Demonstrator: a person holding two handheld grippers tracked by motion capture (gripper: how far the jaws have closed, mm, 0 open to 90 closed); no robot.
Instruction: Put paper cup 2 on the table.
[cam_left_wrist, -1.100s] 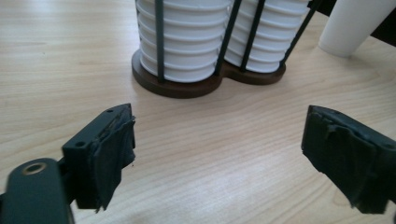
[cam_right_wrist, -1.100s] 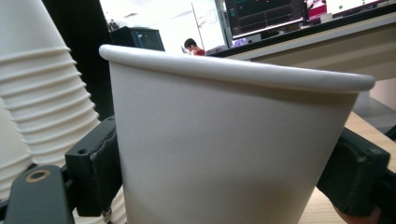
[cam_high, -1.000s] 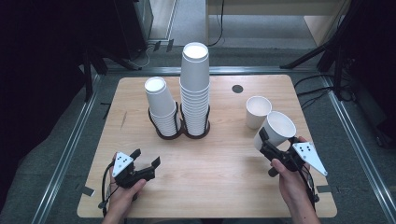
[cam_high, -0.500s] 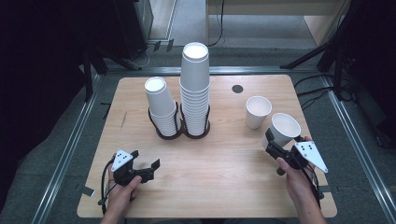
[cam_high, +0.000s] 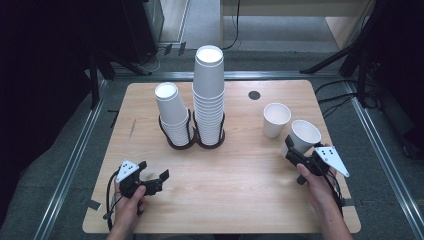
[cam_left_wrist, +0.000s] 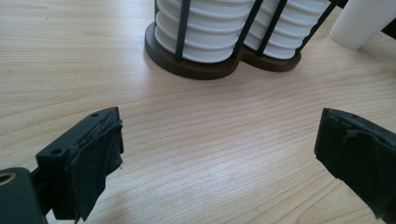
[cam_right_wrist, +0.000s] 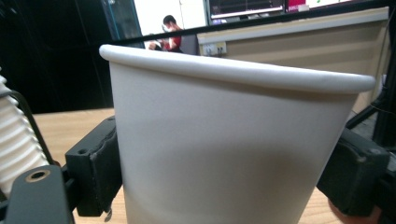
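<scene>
Right claw (cam_high: 295, 150) clamps the paper cup (cam_high: 303, 137) low on its wall, upright at the desk's (cam_high: 240, 190) right side beside a second cup (cam_high: 276, 119), ready for stacking; left claw (cam_high: 152, 177) hovers apart.

White cups (cam_high: 304, 136), black tools (cam_high: 292, 150), pale wooden table (cam_high: 240, 190).

A black two-slot cup rack (cam_high: 192, 141) stands mid-frame on the wooden table (cam_high: 235, 190); two white paper cups (cam_high: 276, 119) (cam_high: 302, 136) sit right of it.
</scene>
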